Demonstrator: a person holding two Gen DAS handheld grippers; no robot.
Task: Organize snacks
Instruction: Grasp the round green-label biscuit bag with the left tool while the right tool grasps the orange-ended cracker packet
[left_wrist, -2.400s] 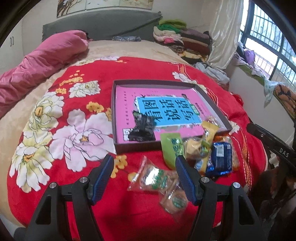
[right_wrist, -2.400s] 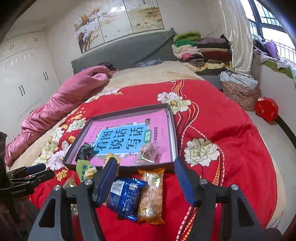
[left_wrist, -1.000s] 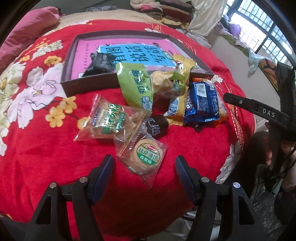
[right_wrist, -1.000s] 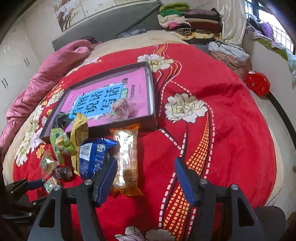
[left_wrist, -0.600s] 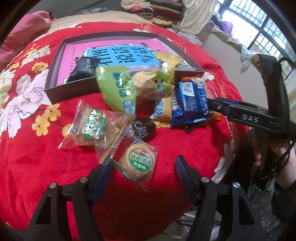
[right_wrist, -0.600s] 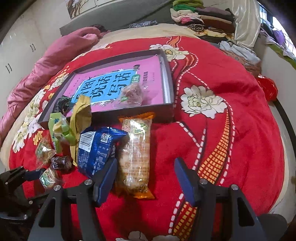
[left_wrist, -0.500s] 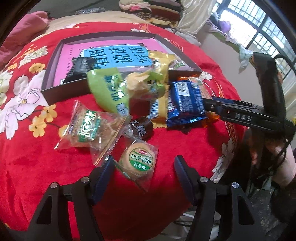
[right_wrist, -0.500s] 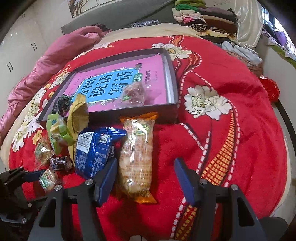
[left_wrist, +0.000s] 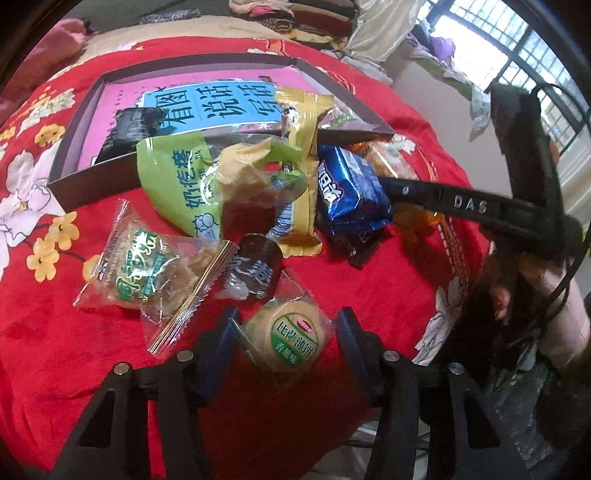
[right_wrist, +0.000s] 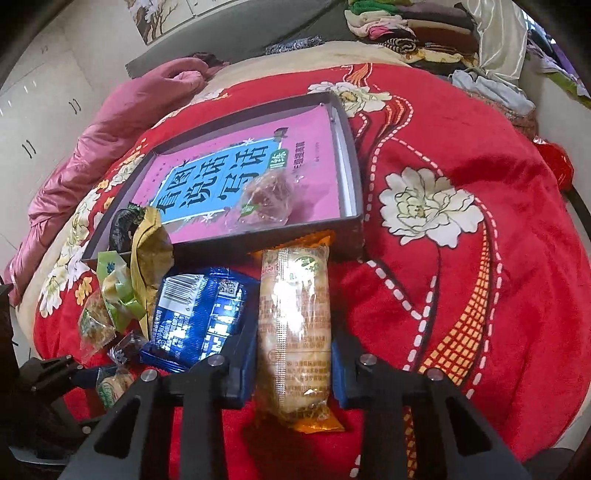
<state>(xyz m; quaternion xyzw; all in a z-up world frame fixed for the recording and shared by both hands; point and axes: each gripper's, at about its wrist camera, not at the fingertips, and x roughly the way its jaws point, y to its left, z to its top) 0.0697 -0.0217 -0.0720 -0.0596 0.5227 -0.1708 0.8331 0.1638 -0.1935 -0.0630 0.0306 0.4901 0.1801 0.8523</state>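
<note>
Closing on snacks | left gripper (left_wrist: 286, 330) jaws straddle round biscuit pack (left_wrist: 290, 341) | right gripper (right_wrist: 293, 356) jaws narrowing across long pastry pack (right_wrist: 295, 317), its long axis running along the fingers

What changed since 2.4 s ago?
Both grippers came down onto the snack pile and are closing: the left gripper around the round biscuit pack, the right gripper around the long orange-ended cake pack. The box and the other snacks stayed put.
</note>
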